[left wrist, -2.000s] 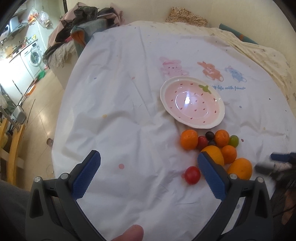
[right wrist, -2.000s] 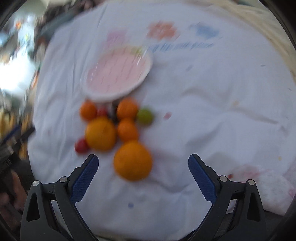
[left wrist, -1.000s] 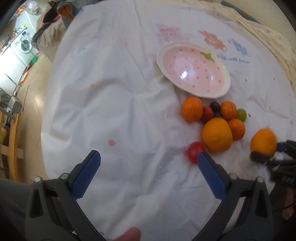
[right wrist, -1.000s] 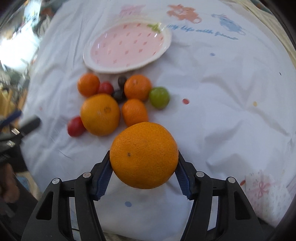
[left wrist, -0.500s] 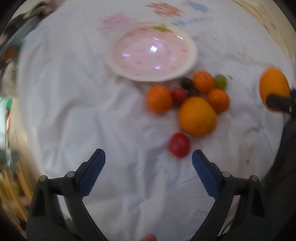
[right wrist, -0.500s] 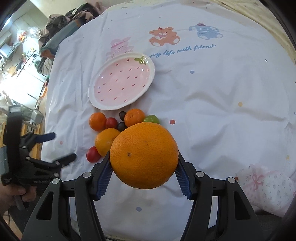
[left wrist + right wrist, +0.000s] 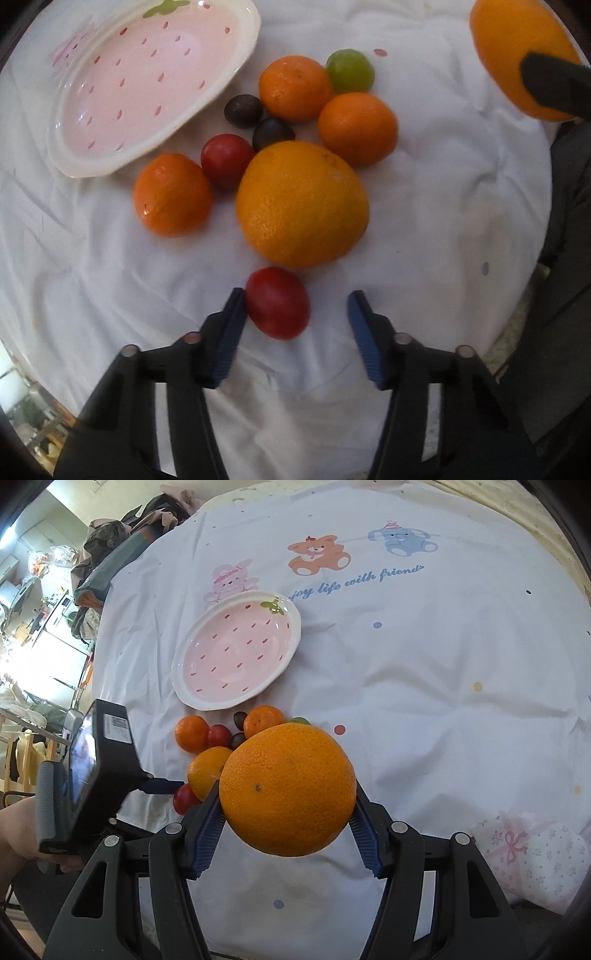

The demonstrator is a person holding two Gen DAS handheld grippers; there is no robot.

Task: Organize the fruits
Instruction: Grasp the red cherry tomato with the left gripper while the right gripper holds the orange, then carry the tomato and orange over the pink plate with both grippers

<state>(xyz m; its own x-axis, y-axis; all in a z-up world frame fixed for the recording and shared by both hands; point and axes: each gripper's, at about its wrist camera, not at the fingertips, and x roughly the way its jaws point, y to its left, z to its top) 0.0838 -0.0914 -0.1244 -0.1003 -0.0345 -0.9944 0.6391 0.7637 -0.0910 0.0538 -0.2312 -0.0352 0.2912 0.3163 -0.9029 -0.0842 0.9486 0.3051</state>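
Note:
My right gripper (image 7: pixel 288 834) is shut on a large orange (image 7: pixel 288 788) and holds it above the white cloth; that orange also shows in the left wrist view (image 7: pixel 517 48) at the top right. My left gripper (image 7: pixel 295 314) is open, low over the cloth, around a red cherry tomato (image 7: pixel 277 302) that touches its left finger. Past it lie a second large orange (image 7: pixel 303 203), three mandarins (image 7: pixel 171 194), another red tomato (image 7: pixel 227 158), two dark grapes (image 7: pixel 243 110) and a green grape (image 7: pixel 349 72). The pink strawberry plate (image 7: pixel 92 155) is empty.
The white cloth with cartoon animals (image 7: pixel 406 627) covers the table. A folded floral cloth (image 7: pixel 535 856) lies at the near right. A pile of clothes (image 7: pixel 122 542) sits at the far left edge. The left gripper's body (image 7: pixel 85 775) stands left of the fruit.
My left gripper has dropped down and forward to the red tomato, and its fingers have narrowed around it. My right gripper has lifted the large orange further from the cloth.

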